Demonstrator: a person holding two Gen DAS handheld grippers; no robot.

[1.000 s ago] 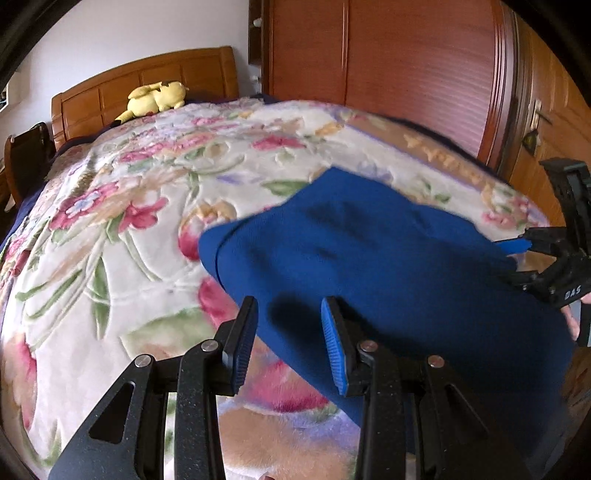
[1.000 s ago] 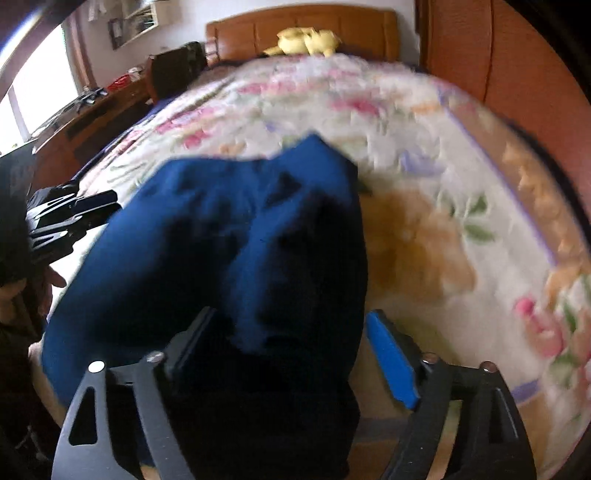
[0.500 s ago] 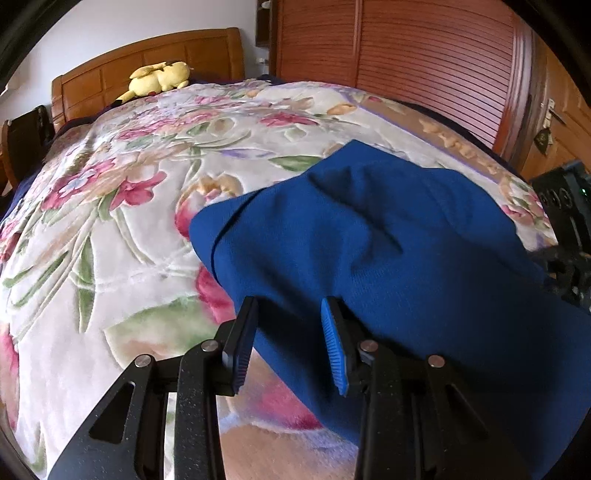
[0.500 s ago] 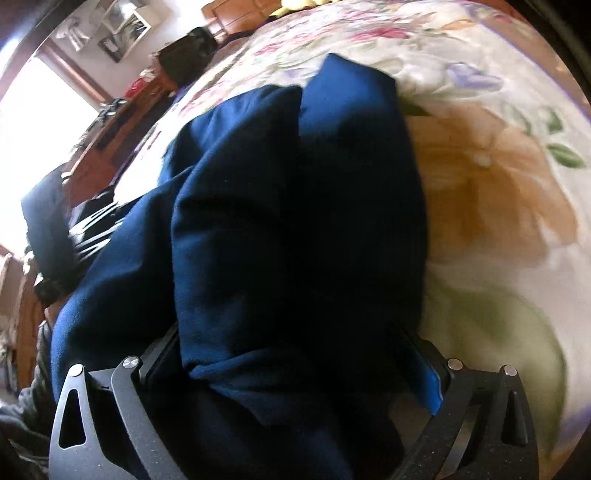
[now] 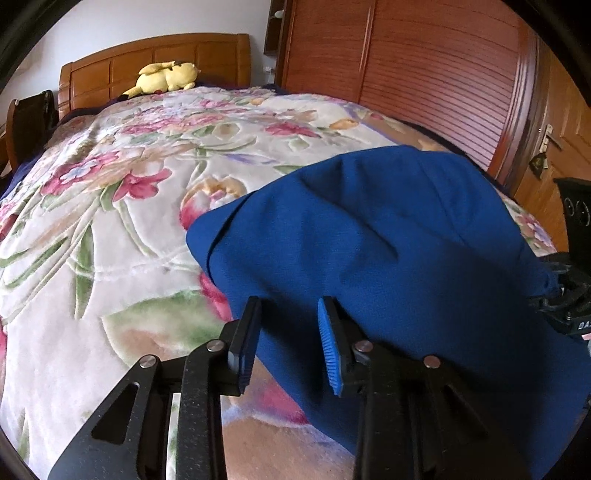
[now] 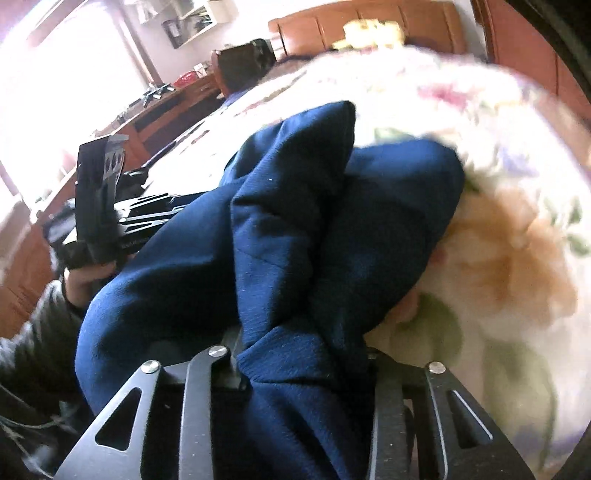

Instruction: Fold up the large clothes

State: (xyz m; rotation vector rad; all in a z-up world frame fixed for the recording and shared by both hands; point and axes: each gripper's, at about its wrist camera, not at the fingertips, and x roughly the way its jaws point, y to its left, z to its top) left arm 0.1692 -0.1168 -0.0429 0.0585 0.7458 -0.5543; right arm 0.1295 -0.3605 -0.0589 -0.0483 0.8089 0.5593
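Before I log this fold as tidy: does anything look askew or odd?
Yes. The blue garment is bunched in thick uneven folds between the right claw fingers, not flat on the floral blanket. The left claw is open, holding nothing.

The left wrist view sits low over the floral bedspread (image 5: 110,206), looking along its own fingers toward the wooden headboard (image 5: 155,55) at 11 o'clock and the slatted wardrobe doors (image 5: 424,74) at 1 o'clock, with the blue garment (image 5: 388,240) close in from centre to 4 o'clock. The right wrist view is nearer still, blurred, with the garment (image 6: 295,240) filling its middle, facing the same headboard (image 6: 369,22) at 12 o'clock. Both share the bedspread (image 6: 517,240), garment and yellow plush toy (image 5: 166,75). Each catches the other device: at 3 o'clock (image 5: 569,306) and 9 o'clock (image 6: 110,221).
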